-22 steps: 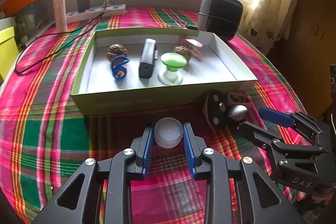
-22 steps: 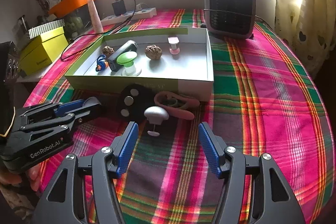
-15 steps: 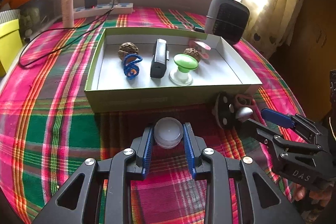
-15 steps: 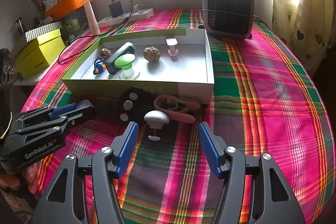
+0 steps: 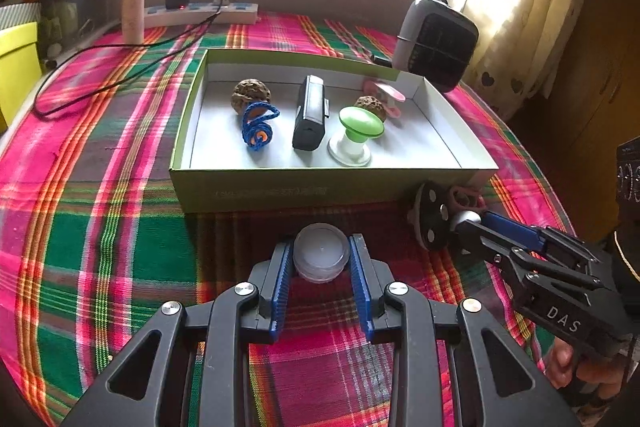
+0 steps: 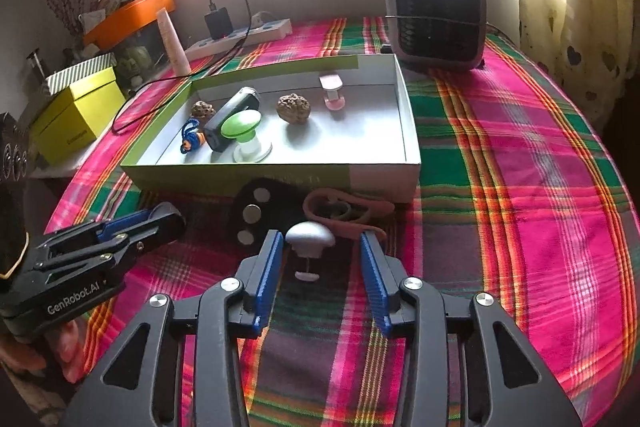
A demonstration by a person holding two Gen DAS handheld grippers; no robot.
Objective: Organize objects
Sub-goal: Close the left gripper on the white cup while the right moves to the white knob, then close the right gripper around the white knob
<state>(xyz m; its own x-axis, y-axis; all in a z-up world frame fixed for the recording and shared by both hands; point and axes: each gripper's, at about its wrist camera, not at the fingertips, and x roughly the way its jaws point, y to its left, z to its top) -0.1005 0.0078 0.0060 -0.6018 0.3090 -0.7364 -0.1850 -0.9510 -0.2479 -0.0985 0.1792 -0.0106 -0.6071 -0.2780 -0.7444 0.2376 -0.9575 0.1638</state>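
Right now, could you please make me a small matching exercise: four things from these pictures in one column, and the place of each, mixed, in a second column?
Things:
1. clear round container
2. green knob
3. grey knob
4. small heater

Places:
A. inside the open box
B. on the cloth behind the box
C. gripped in the left claw
D. on the cloth between the pads of the right claw, not gripped

Right pairs: 1-C, 2-A, 3-D, 4-B
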